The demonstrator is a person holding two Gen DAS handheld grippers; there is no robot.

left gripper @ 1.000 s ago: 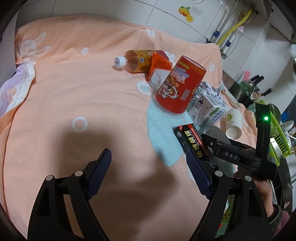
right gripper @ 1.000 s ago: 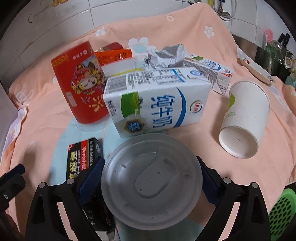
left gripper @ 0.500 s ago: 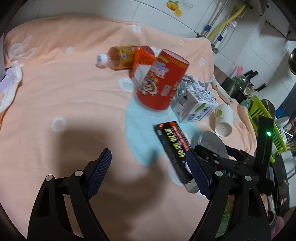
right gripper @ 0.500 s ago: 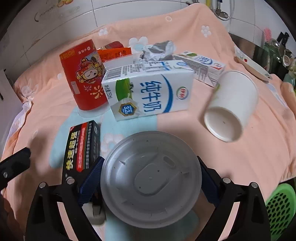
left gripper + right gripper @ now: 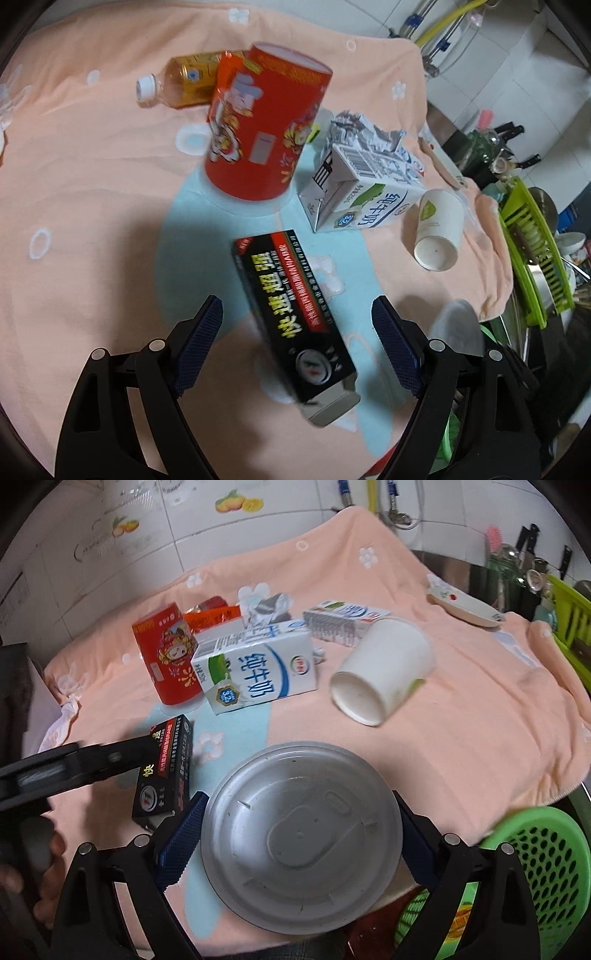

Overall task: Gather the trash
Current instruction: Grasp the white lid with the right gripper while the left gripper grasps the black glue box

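The right gripper [image 5: 299,834] was clamped on a round, translucent plastic lid [image 5: 301,836], just beside the glossy black box [image 5: 291,317] on the fuzzy peach blanket [image 5: 92,184]. The left gripper [image 5: 297,345] straddled that rectangular box, jaws apart, pads not touching.

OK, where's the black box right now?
In the left wrist view the black box lies on the cloth between the open left tongs, just in front of the red cup and milk carton.
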